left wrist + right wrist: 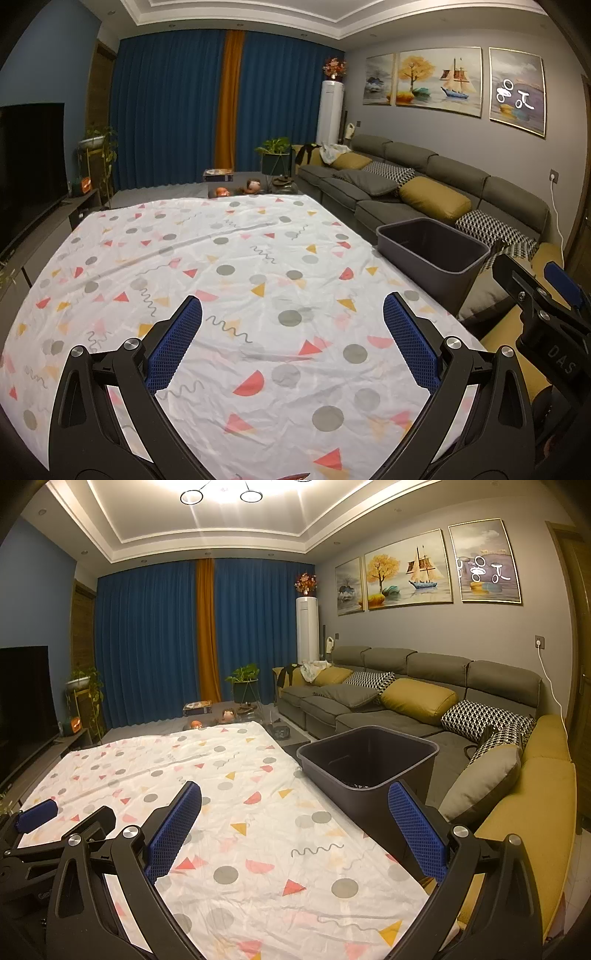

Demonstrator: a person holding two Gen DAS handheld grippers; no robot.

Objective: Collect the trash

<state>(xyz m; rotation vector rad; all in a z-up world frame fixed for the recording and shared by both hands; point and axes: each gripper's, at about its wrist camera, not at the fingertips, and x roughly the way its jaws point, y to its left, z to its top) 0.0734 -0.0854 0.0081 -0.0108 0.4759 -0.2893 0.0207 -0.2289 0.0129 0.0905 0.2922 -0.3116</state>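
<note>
A dark grey bin point(432, 254) stands beside the right edge of a table covered by a white cloth point(221, 280) printed with dots and triangles. In the right wrist view the bin point(369, 764) is close, and some small dark bits show at its bottom. My left gripper point(293, 343) hovers open over the cloth, nothing between its blue pads. My right gripper point(295, 823) is open too, above the cloth's right side with its right finger in front of the bin. I see no loose trash on the cloth.
A long grey sofa point(388, 701) with yellow and patterned cushions runs along the right wall behind the bin. A low table point(240, 184) with small items sits beyond the cloth. A TV point(26, 166) stands at the left. Blue curtains fill the back.
</note>
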